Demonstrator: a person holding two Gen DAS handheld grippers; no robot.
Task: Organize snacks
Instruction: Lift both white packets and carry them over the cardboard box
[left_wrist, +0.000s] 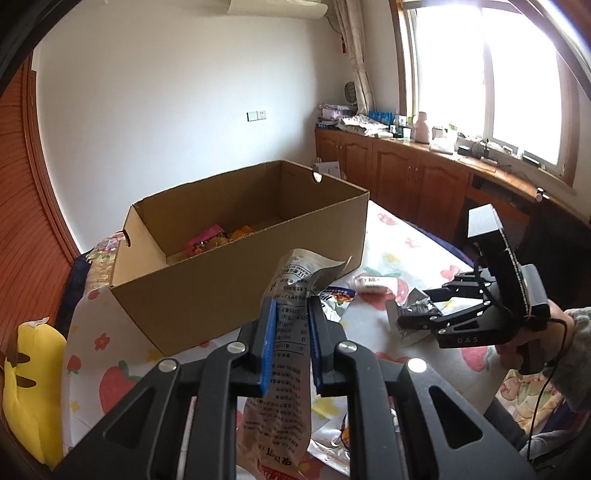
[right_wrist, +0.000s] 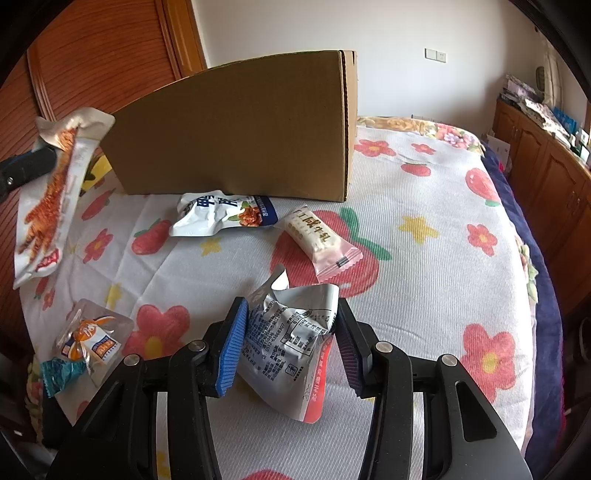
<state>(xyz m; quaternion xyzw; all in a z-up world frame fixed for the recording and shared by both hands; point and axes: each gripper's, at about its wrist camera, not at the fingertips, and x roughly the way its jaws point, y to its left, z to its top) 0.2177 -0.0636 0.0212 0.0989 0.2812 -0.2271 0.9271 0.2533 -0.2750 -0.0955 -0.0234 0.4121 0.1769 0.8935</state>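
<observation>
My left tool (left_wrist: 290, 306) pinches a long silver snack pouch (left_wrist: 284, 354) lifted before the open brown cardboard box (left_wrist: 236, 258). My right tool (right_wrist: 290, 332) grips a crumpled silver-and-red packet (right_wrist: 291, 343) resting on the flower-printed bedspread (right_wrist: 424, 258), near a pink-wrapped bar (right_wrist: 319, 238).

- Cardboard box (right_wrist: 236, 129) stands on the bedspread (right_wrist: 424, 258).
- Nougat bar (right_wrist: 319, 238) lies just before the box, a snack pouch (right_wrist: 225, 214) left of it.

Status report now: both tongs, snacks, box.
Left tongs shut on long packet. Right tongs gripping silver packet. Box open, path clear.
</observation>
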